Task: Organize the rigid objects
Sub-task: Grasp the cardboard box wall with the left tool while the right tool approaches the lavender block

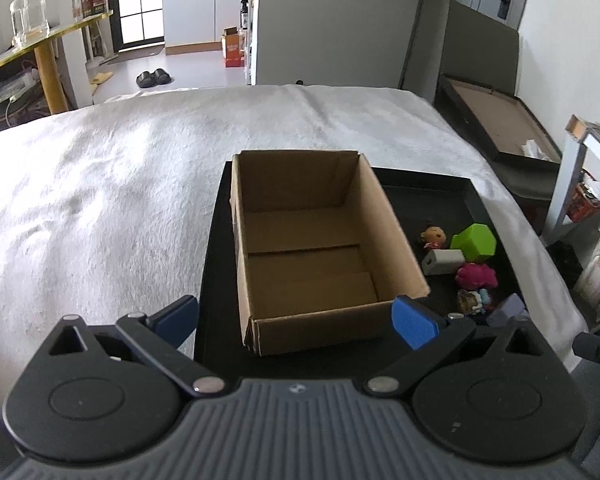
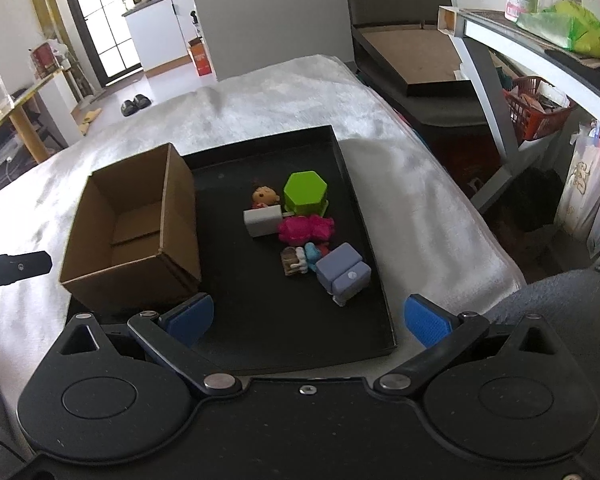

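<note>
An empty open cardboard box (image 1: 308, 240) (image 2: 136, 224) stands on the left part of a black tray (image 2: 360, 280) (image 1: 440, 200). To its right on the tray lies a cluster of small objects: a green hexagonal block (image 2: 305, 192) (image 1: 474, 242), a small doll head (image 2: 265, 196) (image 1: 433, 237), a white block (image 2: 261, 220) (image 1: 444, 262), a pink toy (image 2: 306, 229) (image 1: 476, 275), a small brown and blue toy (image 2: 300, 259) (image 1: 472, 300) and a lavender block (image 2: 343, 270) (image 1: 508, 311). My left gripper (image 1: 296, 320) is open, just in front of the box. My right gripper (image 2: 308, 318) is open, above the tray's near edge.
The tray lies on a white fluffy cover (image 1: 100, 200) (image 2: 420, 184) over a bed. A dark shallow crate (image 1: 496, 120) (image 2: 420, 56) stands beyond the right edge. A shelf with a red basket (image 2: 536, 108) is at the right. A yellow table with jars (image 1: 28, 40) is far left.
</note>
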